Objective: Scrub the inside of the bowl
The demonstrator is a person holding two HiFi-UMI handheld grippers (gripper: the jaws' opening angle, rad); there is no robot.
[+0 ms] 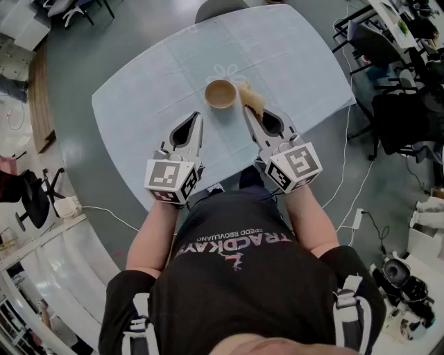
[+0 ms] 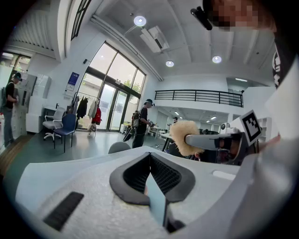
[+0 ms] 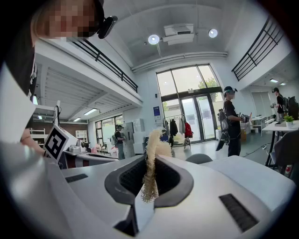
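A tan bowl (image 1: 220, 93) stands upright on the light blue tablecloth (image 1: 159, 90), near the middle of the table. My right gripper (image 1: 247, 111) is shut on a pale fibrous scrubber (image 1: 252, 98), which hangs just right of the bowl's rim. In the right gripper view the scrubber (image 3: 151, 161) is pinched between the closed jaws. My left gripper (image 1: 198, 119) is shut with nothing in it, a little short of the bowl on its left. The left gripper view points upward and shows the scrubber (image 2: 185, 137) in the other gripper; the bowl is out of both gripper views.
A grey chair (image 1: 220, 8) stands at the table's far side. Dark chairs and cables (image 1: 395, 104) crowd the floor on the right. A person (image 3: 231, 120) stands in the hall beyond, by glass doors. The person's torso is close to the table's near edge.
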